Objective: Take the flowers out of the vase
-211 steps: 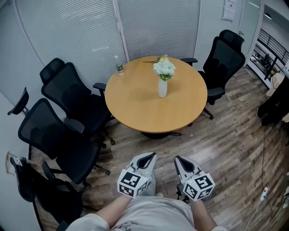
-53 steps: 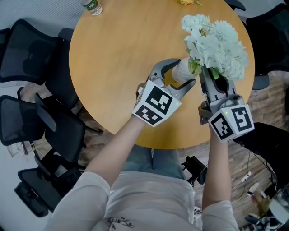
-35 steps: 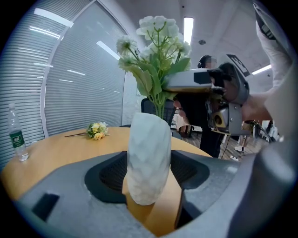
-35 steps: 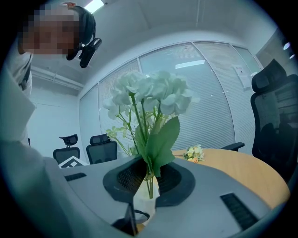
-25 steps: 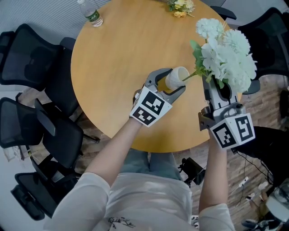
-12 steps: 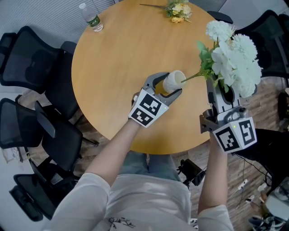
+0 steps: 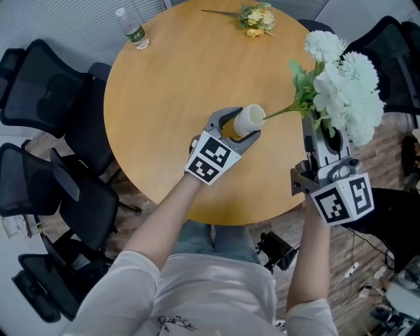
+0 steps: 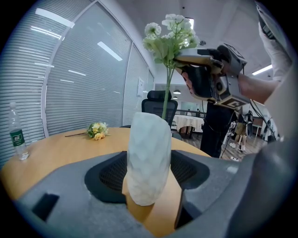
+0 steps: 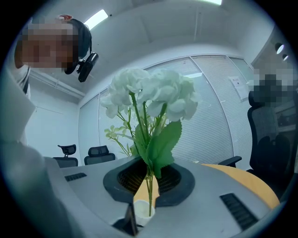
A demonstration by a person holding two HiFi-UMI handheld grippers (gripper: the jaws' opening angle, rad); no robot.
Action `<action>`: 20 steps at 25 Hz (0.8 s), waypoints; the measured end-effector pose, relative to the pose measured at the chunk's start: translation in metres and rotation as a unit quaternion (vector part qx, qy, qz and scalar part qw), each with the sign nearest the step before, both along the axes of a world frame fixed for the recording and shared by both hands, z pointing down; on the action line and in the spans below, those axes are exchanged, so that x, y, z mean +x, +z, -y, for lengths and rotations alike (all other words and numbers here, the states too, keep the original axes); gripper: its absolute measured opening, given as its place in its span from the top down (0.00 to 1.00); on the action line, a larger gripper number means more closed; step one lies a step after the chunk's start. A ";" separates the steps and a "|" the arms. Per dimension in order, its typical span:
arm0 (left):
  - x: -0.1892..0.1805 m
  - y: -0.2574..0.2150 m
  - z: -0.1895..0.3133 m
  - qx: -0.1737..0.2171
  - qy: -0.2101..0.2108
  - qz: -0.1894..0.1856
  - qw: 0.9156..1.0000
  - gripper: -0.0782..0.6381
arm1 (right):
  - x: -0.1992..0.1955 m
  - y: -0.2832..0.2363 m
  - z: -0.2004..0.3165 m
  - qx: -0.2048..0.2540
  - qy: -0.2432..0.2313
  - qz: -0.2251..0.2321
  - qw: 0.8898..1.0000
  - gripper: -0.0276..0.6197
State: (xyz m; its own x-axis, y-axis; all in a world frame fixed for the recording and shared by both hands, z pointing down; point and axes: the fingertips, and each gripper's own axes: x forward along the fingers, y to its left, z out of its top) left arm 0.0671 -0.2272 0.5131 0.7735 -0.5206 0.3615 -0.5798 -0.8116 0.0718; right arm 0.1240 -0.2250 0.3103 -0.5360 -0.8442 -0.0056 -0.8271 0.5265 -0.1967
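Observation:
My left gripper (image 7: 237, 126) is shut on the white faceted vase (image 7: 248, 121), which stands on the round wooden table (image 7: 170, 85). The vase (image 8: 148, 158) fills the gap between the left jaws. My right gripper (image 7: 321, 131) is shut on the green stems of the white flowers (image 7: 344, 85) and holds them high, right of the vase. The stems (image 9: 149, 195) run down between its jaws to the vase's mouth (image 9: 139, 214). In the left gripper view the flowers (image 8: 170, 35) rise above the vase, with the right gripper (image 8: 182, 58) clamped just under the blooms.
A small yellow bunch (image 7: 256, 18) lies at the table's far edge, and a water bottle (image 7: 133, 27) stands at the far left. Black office chairs (image 7: 39, 85) crowd the left side and another chair (image 7: 394, 52) is at the right. Window blinds line the walls.
The right gripper has lifted the white flowers higher and a little to the right, drawing the stems up out of the vase. The left gripper and the vase have stayed put.

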 end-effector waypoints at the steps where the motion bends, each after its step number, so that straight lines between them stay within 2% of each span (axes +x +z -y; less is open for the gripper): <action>1: -0.001 0.001 0.000 0.000 0.000 0.000 1.000 0.47 | 0.000 -0.001 0.000 0.001 0.001 0.000 1.000 0.89; 8: -0.003 -0.001 0.003 0.000 -0.004 -0.006 1.000 0.47 | 0.007 0.003 0.001 -0.005 0.006 -0.012 1.000 0.89; 20: -0.004 -0.001 0.003 0.006 -0.013 -0.005 1.000 0.47 | 0.017 0.053 -0.027 -0.057 0.009 -0.022 0.998 0.89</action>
